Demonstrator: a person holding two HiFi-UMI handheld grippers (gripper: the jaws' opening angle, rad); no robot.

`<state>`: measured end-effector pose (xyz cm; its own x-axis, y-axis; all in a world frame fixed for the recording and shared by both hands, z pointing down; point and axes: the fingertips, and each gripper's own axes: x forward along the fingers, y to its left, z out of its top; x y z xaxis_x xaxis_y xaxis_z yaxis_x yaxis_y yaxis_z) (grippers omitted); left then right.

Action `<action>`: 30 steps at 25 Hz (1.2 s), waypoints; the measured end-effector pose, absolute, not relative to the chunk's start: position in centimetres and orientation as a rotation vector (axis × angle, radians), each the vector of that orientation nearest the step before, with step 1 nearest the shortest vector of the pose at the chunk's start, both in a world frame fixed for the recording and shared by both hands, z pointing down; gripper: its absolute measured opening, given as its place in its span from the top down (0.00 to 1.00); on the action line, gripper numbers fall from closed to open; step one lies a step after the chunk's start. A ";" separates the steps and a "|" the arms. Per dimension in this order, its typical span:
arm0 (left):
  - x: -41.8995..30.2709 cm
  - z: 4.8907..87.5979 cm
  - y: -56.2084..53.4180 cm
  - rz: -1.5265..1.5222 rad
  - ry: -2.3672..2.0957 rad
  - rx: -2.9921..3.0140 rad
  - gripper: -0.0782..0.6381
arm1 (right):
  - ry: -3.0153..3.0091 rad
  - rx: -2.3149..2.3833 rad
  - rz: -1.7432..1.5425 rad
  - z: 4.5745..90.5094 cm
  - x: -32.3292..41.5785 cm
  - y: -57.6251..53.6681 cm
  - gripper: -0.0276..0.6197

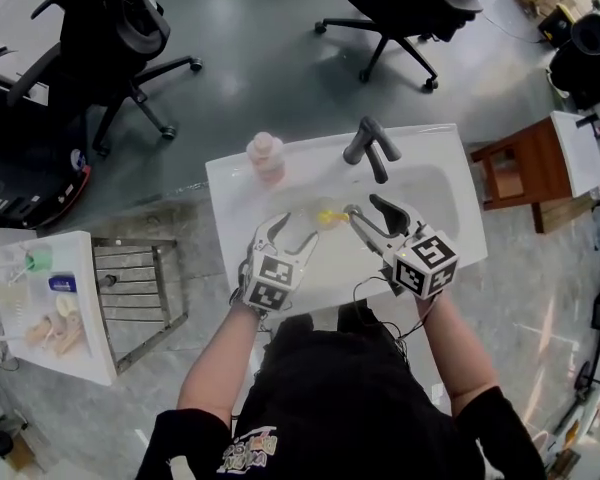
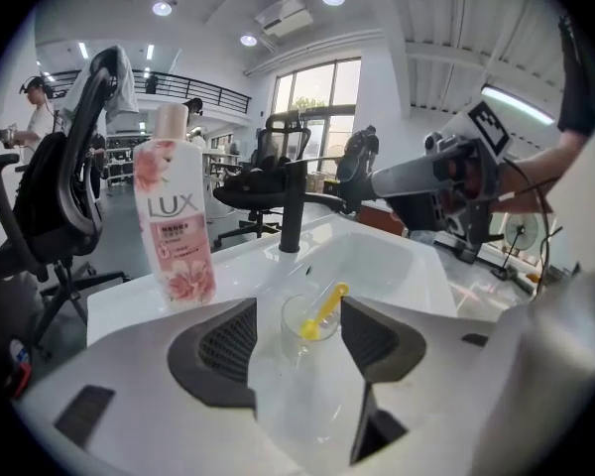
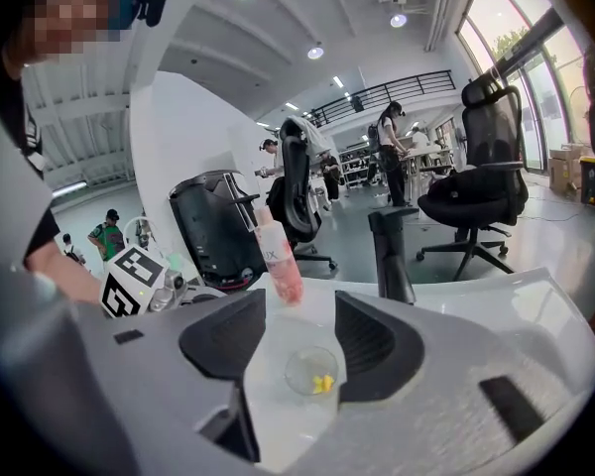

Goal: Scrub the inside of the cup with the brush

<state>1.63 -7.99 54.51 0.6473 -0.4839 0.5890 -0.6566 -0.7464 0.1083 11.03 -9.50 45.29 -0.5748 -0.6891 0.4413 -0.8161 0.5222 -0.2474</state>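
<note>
sink (image 1: 442,156): cup (image 2: 292,327) holding brush (image 2: 329,301) sits beyond both parted jaw pairs

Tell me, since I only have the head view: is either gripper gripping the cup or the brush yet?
Observer: No. The left gripper view shows the left gripper with its jaws apart. The clear cup stands in the sink in line with the gap, ungripped.
Operator: Where exactly is the brush?
Observer: The yellow brush leans inside the cup, its handle poking over the rim.
Operator: And the right gripper?
Observer: The right gripper is open too. Its view looks down into the cup's mouth, with the brush's yellow at the bottom.
</note>
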 end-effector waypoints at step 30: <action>4.1 65.5 -7.6 1.192 -0.824 2.372 0.56 | -2.264 0.714 0.619 58.6 10.0 -9.5 0.61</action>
<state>4.11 -7.62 65.50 0.4743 -0.3377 0.8130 -0.6414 -0.7651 0.0564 10.02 -9.55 58.64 -0.6222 -0.3159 0.7164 -0.6363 0.7371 -0.2277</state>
